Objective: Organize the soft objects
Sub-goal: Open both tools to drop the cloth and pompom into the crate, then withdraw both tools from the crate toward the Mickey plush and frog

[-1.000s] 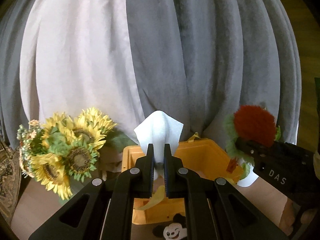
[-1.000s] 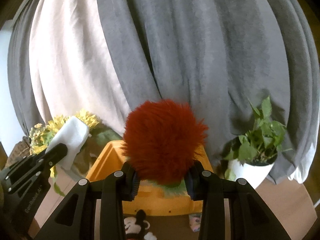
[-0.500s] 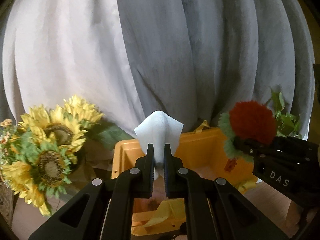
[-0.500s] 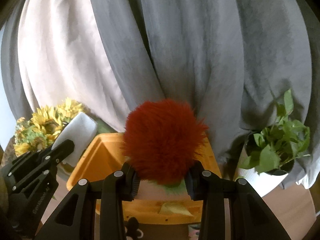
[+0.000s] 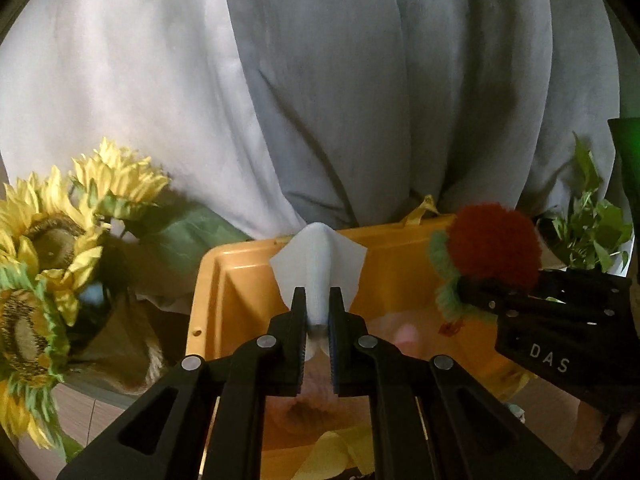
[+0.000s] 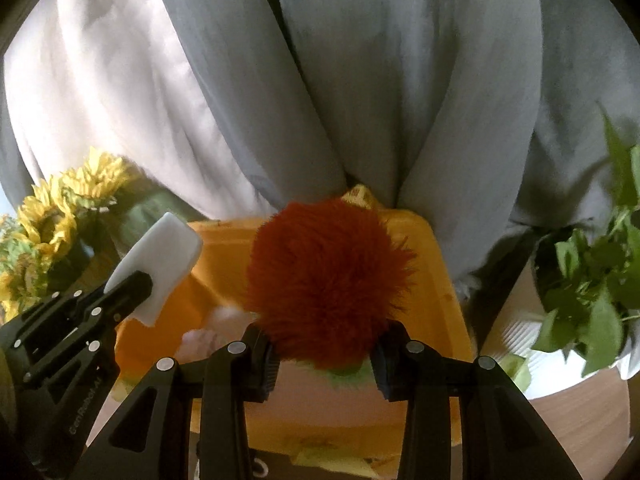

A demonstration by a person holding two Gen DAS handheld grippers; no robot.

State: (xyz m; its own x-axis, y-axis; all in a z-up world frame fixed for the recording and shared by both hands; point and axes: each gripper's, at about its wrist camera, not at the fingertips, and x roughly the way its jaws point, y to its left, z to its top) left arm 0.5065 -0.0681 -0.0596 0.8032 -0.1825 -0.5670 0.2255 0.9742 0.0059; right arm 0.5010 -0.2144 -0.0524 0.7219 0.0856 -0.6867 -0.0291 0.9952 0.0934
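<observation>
Two blurred pale shapes lie in the yellow bin [image 5: 236, 280]; I cannot tell what they are, and my fingers hide most of its floor. My left gripper [image 5: 318, 316] is clamped on a white foam piece [image 5: 318, 264], above the bin. My right gripper [image 6: 324, 354] squeezes a red fuzzy ball [image 6: 328, 276] over it.
</observation>
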